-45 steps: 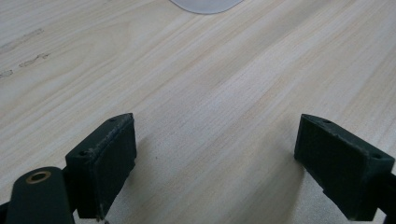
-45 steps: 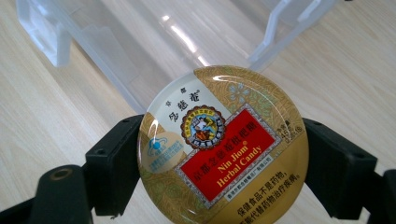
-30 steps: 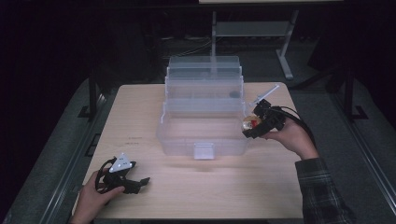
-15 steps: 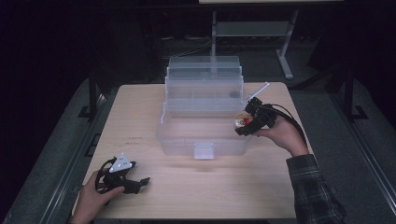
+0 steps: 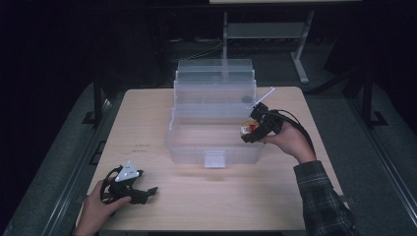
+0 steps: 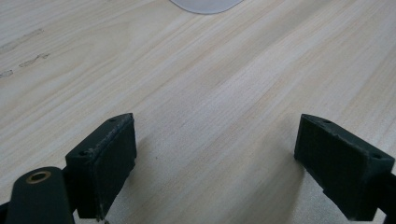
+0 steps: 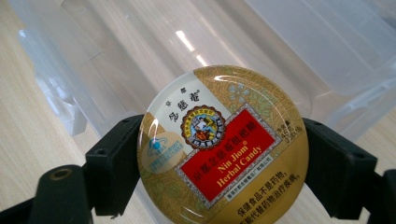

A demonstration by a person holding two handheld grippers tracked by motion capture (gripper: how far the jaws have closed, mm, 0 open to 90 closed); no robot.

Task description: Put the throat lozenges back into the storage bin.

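My right gripper (image 5: 249, 131) is shut on a round gold candy tin (image 7: 223, 145) with a red label, held over the right end of the clear box's bottom bin (image 5: 196, 143). Both black jaws press the tin's sides in the right gripper view. The tin (image 5: 246, 129) looks small in the high view, just above the bin's rim. My left gripper (image 5: 142, 193) rests on the table (image 5: 275, 196) near the front left corner, a hand around it. Its jaws stand wide apart over bare wood (image 6: 210, 107), nothing between them.
The clear plastic tiered organizer (image 5: 215, 93) stands open at the table's middle back, its trays stepped up toward the far side. A small dark item (image 5: 245, 100) lies in an upper tray. A front latch (image 5: 215, 159) sticks out toward me. Dark floor surrounds the table.
My right gripper has carried the tin leftward and slightly toward the box, from beside its right wall to over the bottom bin's right end. The left gripper has stayed put.
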